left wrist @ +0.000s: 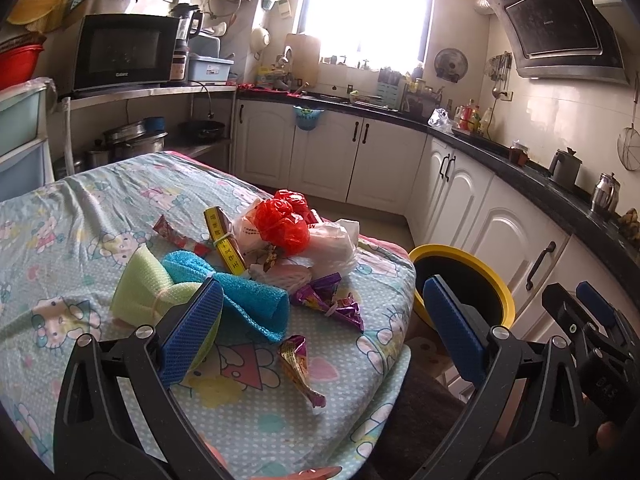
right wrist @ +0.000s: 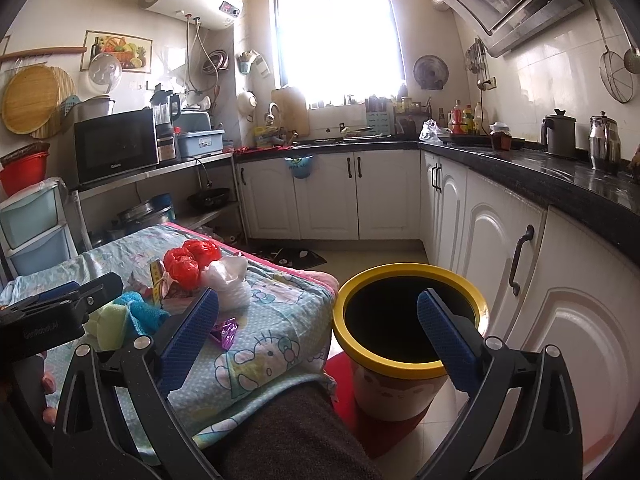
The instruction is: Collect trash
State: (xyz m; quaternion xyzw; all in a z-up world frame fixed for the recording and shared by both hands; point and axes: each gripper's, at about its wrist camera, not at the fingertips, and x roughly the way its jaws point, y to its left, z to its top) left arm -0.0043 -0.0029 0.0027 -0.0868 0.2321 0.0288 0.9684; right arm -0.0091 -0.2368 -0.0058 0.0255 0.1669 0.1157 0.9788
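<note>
Trash lies in a heap on the cloth-covered table (left wrist: 80, 216): a red plastic bag (left wrist: 282, 216), a white plastic bag (left wrist: 332, 244), purple foil wrappers (left wrist: 328, 300), another wrapper (left wrist: 298, 364) nearer me, and a yellow-banded packet (left wrist: 226, 240). A blue cloth (left wrist: 248, 300) and a green cloth (left wrist: 144, 284) lie beside them. My left gripper (left wrist: 320, 324) hangs open above the table's near corner, nothing between its fingers. My right gripper (right wrist: 318, 326) is open and empty, over the gap between table and bin. The yellow-rimmed bin (right wrist: 408, 316) stands on the floor right of the table.
White cabinets (right wrist: 500, 248) under a black counter (right wrist: 560, 176) run along the right and back. A shelf with a microwave (right wrist: 116, 144) and pots stands at the left. A red mat (right wrist: 384, 424) lies under the bin. A dark trouser leg (right wrist: 288, 432) is at the bottom.
</note>
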